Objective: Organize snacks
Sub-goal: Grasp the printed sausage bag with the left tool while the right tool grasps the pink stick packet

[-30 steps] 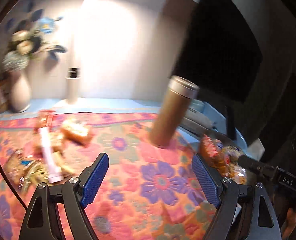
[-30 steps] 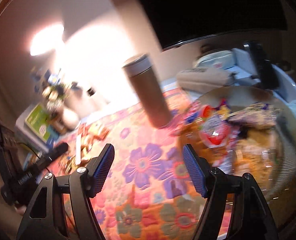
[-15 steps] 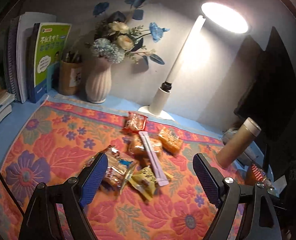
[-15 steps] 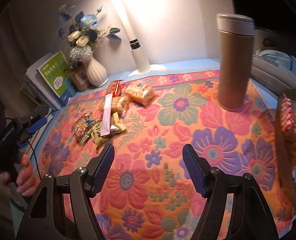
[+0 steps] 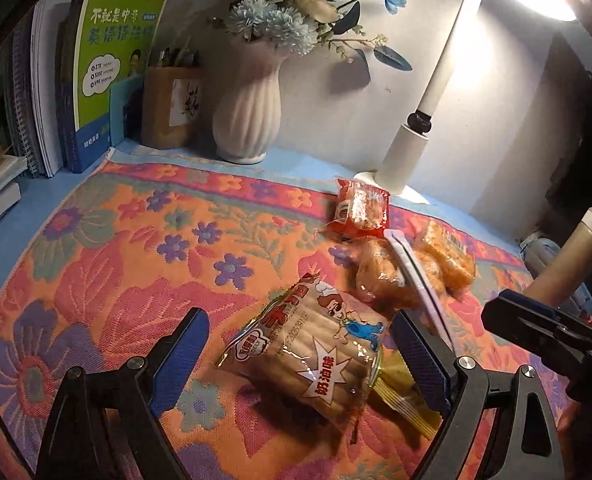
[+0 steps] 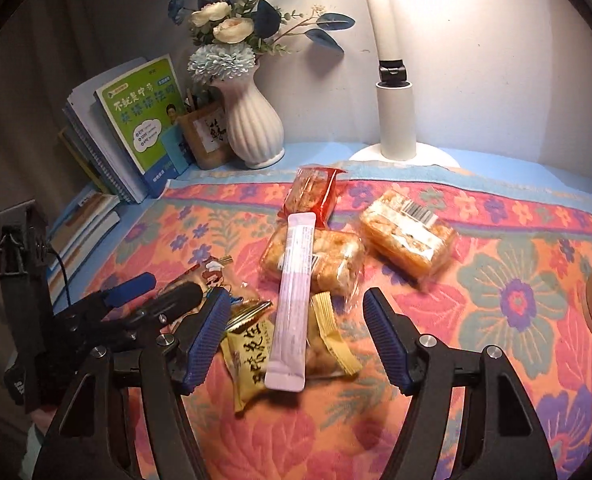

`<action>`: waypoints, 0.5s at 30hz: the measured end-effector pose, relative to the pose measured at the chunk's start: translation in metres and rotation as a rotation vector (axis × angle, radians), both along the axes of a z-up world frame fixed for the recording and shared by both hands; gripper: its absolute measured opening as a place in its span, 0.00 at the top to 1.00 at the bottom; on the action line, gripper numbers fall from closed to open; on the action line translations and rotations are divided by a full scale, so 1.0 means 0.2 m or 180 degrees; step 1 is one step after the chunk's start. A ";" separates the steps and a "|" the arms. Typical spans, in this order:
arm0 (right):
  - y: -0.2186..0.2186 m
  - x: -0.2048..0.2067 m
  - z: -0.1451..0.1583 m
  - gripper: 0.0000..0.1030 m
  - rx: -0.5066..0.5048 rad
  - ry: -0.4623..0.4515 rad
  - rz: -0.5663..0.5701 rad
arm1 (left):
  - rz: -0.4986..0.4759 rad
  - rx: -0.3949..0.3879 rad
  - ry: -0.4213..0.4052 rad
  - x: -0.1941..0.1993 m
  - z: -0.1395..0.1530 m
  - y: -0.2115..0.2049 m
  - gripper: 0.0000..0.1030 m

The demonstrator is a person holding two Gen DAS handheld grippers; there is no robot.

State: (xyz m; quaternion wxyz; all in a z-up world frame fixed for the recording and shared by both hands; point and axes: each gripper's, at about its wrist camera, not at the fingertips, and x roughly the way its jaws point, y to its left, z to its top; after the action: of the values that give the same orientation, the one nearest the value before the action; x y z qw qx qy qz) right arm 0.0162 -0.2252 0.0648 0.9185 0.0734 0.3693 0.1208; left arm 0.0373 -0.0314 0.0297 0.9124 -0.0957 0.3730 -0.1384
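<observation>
Several snack packets lie in a heap on the floral cloth (image 5: 108, 248). My left gripper (image 5: 299, 352) is open, low over a clear packet of biscuit sticks (image 5: 307, 348) that lies between its fingers. My right gripper (image 6: 296, 340) is open around the near end of a long pink stick sachet (image 6: 294, 292), which rests on a yellow packet (image 6: 252, 356) and a clear pastry packet (image 6: 327, 260). A red packet (image 6: 315, 196) and an orange cake packet (image 6: 407, 236) lie farther back. The left gripper also shows in the right wrist view (image 6: 136, 300).
A white vase of flowers (image 5: 250, 116), a pen holder (image 5: 168, 108) and upright books (image 5: 96, 76) line the back left. A white desk lamp (image 6: 395, 120) stands at the back. A tan flask (image 5: 567, 260) stands at the right.
Both grippers have moved forward and down onto the snack heap. The left now straddles the biscuit-stick packet, the right the pink sachet. The snack bowl has left view.
</observation>
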 end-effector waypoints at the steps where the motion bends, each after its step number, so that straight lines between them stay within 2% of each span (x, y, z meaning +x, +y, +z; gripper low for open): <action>1: 0.01 0.01 -0.02 0.34 -0.0021 -0.0037 -0.0003 | -0.0034 0.0008 0.0150 0.02 -0.02 -0.01 0.11; 3: 0.03 0.02 -0.08 0.38 -0.0022 -0.0094 0.0010 | -0.0129 -0.0054 0.0106 0.00 -0.02 -0.01 0.13; 5: 0.02 0.03 -0.11 0.41 0.0056 0.0009 0.0023 | -0.0029 -0.0010 0.0034 -0.01 -0.01 0.00 0.13; 8: -0.01 0.04 -0.13 0.42 0.0113 0.0057 -0.0020 | -0.0099 -0.0193 0.0077 0.00 0.00 0.03 0.12; 10: -0.01 0.06 -0.16 0.56 0.0101 0.0128 -0.0011 | -0.0098 -0.0155 0.0081 -0.01 0.00 0.02 0.12; 13: 0.01 0.06 -0.18 0.68 0.0026 0.0162 -0.0012 | -0.0141 -0.0040 0.0020 -0.02 0.01 -0.01 0.12; 15: 0.02 0.06 -0.17 0.71 -0.0045 0.0118 -0.0015 | -0.0168 0.0061 -0.0023 -0.04 0.01 -0.04 0.12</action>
State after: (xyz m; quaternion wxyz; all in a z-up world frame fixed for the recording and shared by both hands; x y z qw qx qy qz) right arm 0.0274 -0.2205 0.0299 0.9122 0.0700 0.3870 0.1147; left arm 0.0300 -0.0397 0.0316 0.9107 -0.0766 0.3734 -0.1591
